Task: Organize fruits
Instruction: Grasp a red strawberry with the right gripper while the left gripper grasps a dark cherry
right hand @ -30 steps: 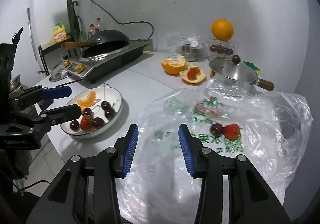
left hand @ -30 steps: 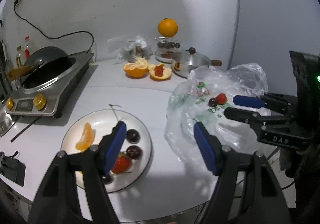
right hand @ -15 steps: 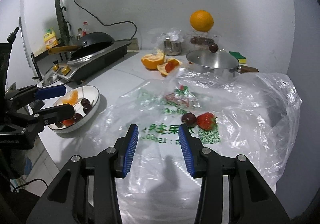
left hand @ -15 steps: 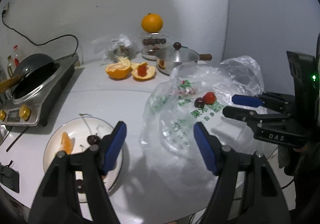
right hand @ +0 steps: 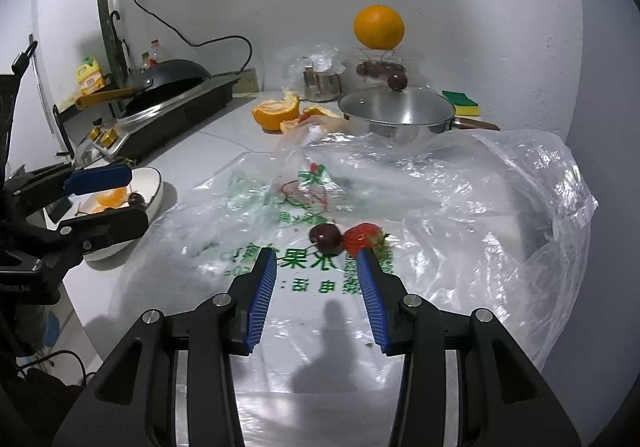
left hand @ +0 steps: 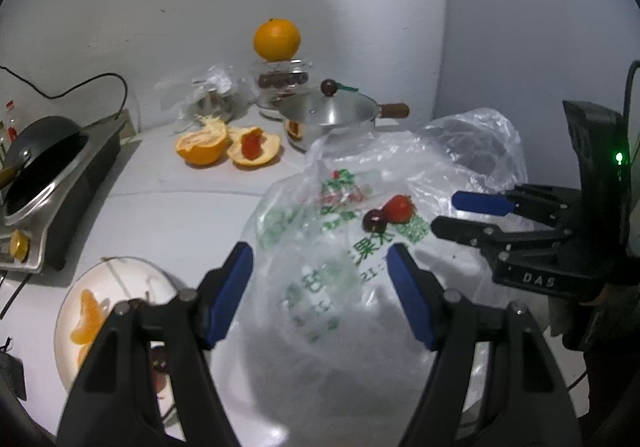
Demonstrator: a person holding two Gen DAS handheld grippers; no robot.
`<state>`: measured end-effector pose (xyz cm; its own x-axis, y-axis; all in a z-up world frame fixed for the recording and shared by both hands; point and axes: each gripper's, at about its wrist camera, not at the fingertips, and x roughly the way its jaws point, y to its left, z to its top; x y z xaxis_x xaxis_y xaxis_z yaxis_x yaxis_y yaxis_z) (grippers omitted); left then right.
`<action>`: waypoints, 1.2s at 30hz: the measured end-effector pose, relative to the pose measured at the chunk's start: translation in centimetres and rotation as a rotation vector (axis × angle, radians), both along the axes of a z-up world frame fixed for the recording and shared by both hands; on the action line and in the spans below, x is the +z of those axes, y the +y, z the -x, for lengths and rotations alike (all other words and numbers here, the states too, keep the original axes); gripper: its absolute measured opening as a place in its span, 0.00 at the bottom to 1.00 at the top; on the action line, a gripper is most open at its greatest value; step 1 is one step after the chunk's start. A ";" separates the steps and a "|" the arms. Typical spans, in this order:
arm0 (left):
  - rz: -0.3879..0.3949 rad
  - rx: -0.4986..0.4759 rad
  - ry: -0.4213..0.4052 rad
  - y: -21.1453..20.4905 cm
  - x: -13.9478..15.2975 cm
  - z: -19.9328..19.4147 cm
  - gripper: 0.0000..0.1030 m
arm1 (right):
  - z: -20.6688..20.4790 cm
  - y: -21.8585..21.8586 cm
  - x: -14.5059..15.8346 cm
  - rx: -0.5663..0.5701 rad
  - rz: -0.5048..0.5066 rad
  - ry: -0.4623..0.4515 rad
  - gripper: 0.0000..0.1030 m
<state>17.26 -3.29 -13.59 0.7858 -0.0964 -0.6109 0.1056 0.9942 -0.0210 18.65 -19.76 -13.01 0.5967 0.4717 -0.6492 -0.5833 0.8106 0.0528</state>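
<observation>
Nearest the camera, the right gripper (right hand: 316, 259) hangs over the clear plastic bag (right hand: 460, 207) with its jaws parted and nothing between them. Just past its blue pads (right hand: 262, 287), a dark cherry (right hand: 325, 237) and a red strawberry (right hand: 363, 238) lie touching each other on the bag's green print, near the front edge of the white table (right hand: 216, 143). The left gripper (left hand: 320, 267) also has its jaws spread wide and empty, held above the bag's left side; the cherry (left hand: 374, 221) and strawberry (left hand: 398, 207) lie beyond its fingertips. At the table's front left edge sits a white plate (left hand: 116, 275) holding an orange segment (left hand: 86, 317) and more cherries, partly hidden behind the left gripper. Farther back, a peeled orange (left hand: 202, 143) and an opened peel (left hand: 254, 147) lie near the middle. Behind them stands a lidded steel pot (left hand: 332, 115), and a whole orange (left hand: 277, 39) rests on a glass jar (left hand: 282, 83) by the wall. A stove with a black wok (right hand: 168, 79) occupies the left edge.
</observation>
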 end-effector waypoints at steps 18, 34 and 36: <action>0.018 -0.043 0.049 -1.9 -2.3 -5.2 0.69 | -5.8 -0.1 -2.6 0.018 0.063 0.074 0.43; 0.018 -0.052 0.076 -1.5 -3.8 -7.6 0.69 | -8.8 1.0 -4.3 0.119 0.076 0.142 0.50; 0.013 -0.055 0.079 -1.6 -3.9 -7.8 0.69 | -8.7 1.0 -4.4 0.142 0.072 0.148 0.50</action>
<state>25.09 -4.91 -17.46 0.7284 -0.1463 -0.6693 0.1578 0.9865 -0.0439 27.37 -18.74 -17.38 0.4231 0.4937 -0.7598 -0.6819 0.7257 0.0918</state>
